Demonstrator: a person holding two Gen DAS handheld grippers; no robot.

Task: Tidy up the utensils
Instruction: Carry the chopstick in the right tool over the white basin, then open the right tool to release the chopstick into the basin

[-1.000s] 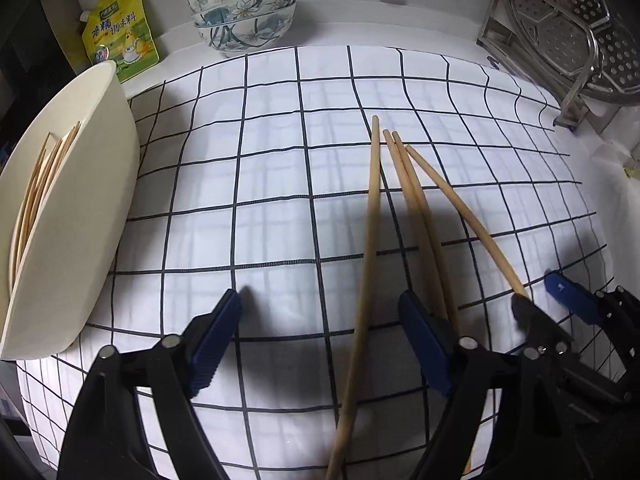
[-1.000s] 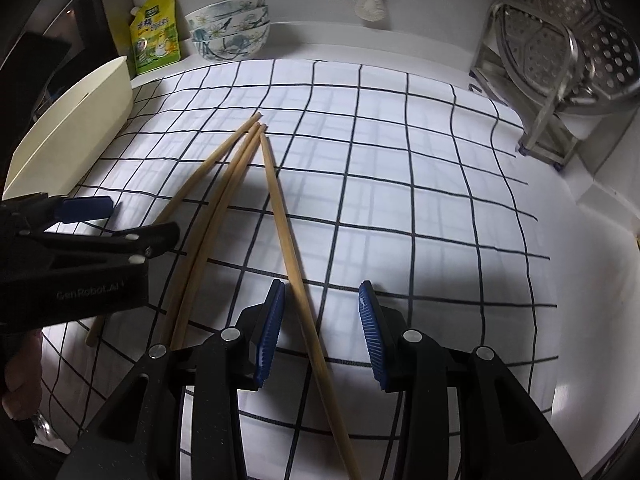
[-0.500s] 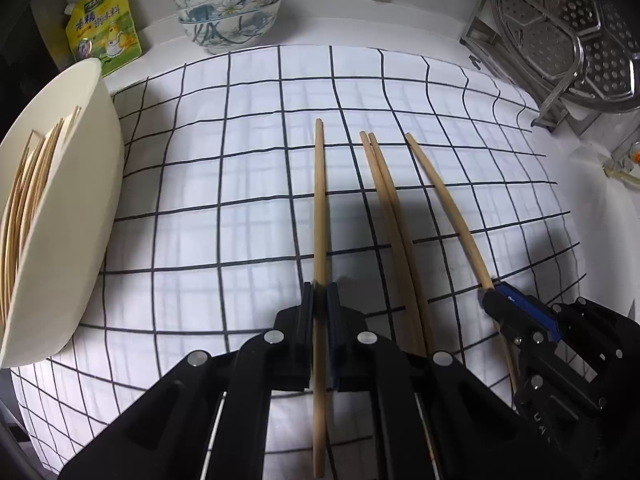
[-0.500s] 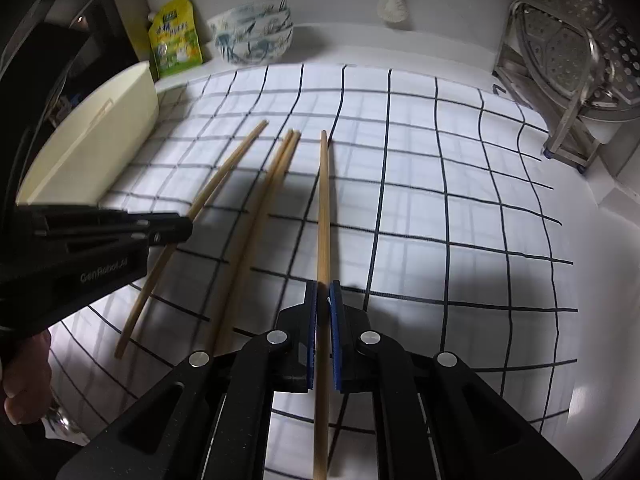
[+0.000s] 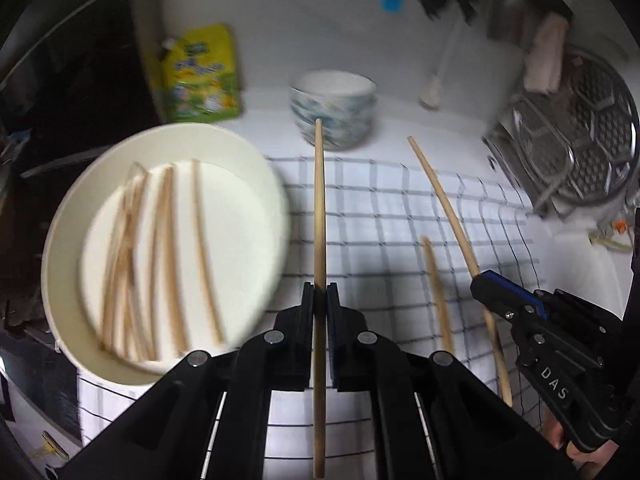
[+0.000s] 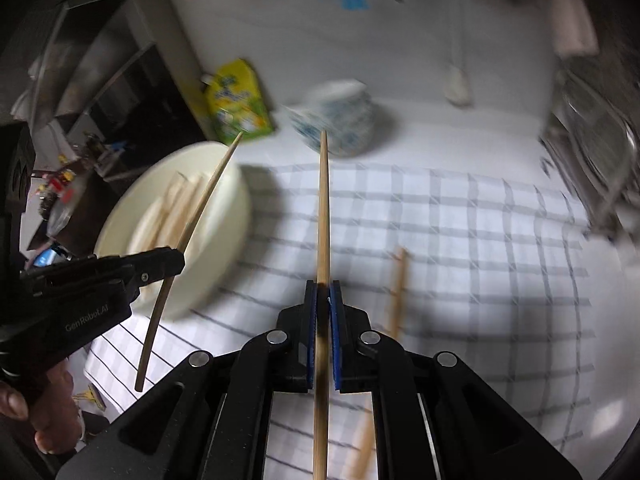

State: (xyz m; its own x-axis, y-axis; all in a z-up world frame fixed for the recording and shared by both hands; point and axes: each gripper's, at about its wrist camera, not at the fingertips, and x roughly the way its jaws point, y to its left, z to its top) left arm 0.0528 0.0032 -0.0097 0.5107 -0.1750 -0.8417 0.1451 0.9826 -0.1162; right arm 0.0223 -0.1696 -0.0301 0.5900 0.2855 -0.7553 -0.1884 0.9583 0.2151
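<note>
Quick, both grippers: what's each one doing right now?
Left gripper: closed, fingers clamped on a chopstick.
Right gripper: closed, holding another chopstick.

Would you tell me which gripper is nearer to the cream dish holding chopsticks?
Left. The left gripper, shut on a chopstick, hangs right at the cream dish rim. The right gripper, shut on its own chopstick, sits further over the checked cloth.

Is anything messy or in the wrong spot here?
Yes, a little. A loose chopstick lies on the checked cloth, not in the cream dish with the others. The left gripper and the right gripper each pinch one more. Nothing looks spilled or broken.
</note>
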